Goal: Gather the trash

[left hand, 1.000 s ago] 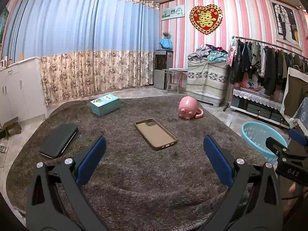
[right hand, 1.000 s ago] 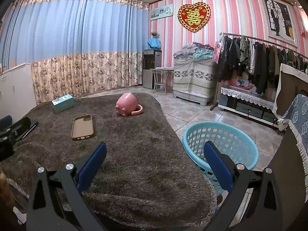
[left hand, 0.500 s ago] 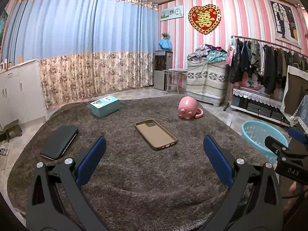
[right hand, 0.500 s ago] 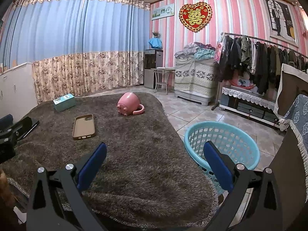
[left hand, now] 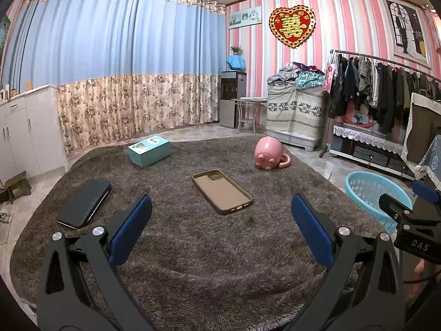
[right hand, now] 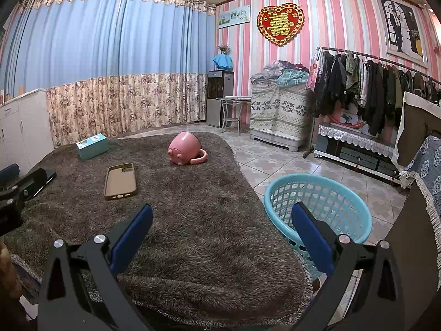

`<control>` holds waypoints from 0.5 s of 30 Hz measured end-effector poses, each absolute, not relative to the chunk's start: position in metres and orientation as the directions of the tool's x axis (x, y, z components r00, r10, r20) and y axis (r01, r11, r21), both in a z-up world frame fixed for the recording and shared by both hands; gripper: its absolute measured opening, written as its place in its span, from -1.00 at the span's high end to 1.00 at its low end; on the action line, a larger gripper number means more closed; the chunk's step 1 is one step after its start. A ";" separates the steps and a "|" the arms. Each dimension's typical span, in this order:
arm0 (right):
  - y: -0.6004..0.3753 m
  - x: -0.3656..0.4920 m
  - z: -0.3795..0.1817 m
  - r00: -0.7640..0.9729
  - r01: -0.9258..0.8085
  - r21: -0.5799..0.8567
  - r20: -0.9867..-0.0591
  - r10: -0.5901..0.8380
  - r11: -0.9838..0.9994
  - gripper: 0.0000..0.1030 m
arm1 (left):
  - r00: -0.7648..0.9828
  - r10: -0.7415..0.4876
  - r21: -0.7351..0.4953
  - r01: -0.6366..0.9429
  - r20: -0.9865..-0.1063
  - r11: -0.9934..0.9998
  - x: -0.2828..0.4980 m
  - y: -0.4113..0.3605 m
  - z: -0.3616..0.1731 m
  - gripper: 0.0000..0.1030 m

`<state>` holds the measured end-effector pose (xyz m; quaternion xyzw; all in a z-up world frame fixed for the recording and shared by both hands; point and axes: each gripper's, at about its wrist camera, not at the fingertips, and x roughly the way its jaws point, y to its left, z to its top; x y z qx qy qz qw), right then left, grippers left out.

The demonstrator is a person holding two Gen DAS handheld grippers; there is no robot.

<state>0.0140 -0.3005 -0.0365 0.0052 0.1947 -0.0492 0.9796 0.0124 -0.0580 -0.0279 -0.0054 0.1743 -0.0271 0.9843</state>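
A brown phone case (left hand: 222, 192) (right hand: 120, 181) lies flat on the shaggy brown rug (left hand: 215, 253) (right hand: 193, 220), ahead of my left gripper (left hand: 220, 229), which is open and empty. A pink pig-shaped mug (left hand: 268, 156) (right hand: 186, 148) lies on its side farther back. A teal box (left hand: 148, 150) (right hand: 92, 142) sits at the rug's far left, and a black flat case (left hand: 84, 203) (right hand: 45, 178) lies at the near left. My right gripper (right hand: 220, 227) is open and empty over the rug's right edge, beside the light blue basket (right hand: 317, 209) (left hand: 372, 195).
Tiled floor (right hand: 275, 162) surrounds the rug. A clothes rack (right hand: 372, 88), a cloth-covered cabinet (right hand: 278, 113) and a small table (right hand: 233, 110) stand along the striped right wall. White cabinets (left hand: 22, 127) line the left. A dark panel (right hand: 413, 143) stands close at the right.
Both views have shifted only slightly; the left camera has turned a little to the right. Nothing on the rug has moved, and both grippers remain open.
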 end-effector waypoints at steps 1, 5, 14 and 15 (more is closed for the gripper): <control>-0.300 0.014 -0.036 0.919 0.098 -0.008 -0.382 -0.094 0.995 -0.91 | 0.938 -0.054 -0.019 0.051 -0.342 0.999 0.013 -0.058 -0.028 -0.90; -0.300 0.014 -0.037 0.920 0.098 -0.010 -0.382 -0.094 0.995 -0.91 | 0.937 -0.057 -0.022 0.053 -0.344 0.998 0.013 -0.057 -0.028 -0.90; -0.299 0.015 -0.037 0.920 0.097 -0.011 -0.382 -0.093 0.995 -0.91 | 0.937 -0.056 -0.020 0.052 -0.344 0.998 0.013 -0.057 -0.028 -0.90; -0.299 0.015 -0.037 0.920 0.096 -0.011 -0.382 -0.093 0.995 -0.91 | 0.938 -0.056 -0.020 0.052 -0.343 0.998 0.013 -0.057 -0.028 -0.90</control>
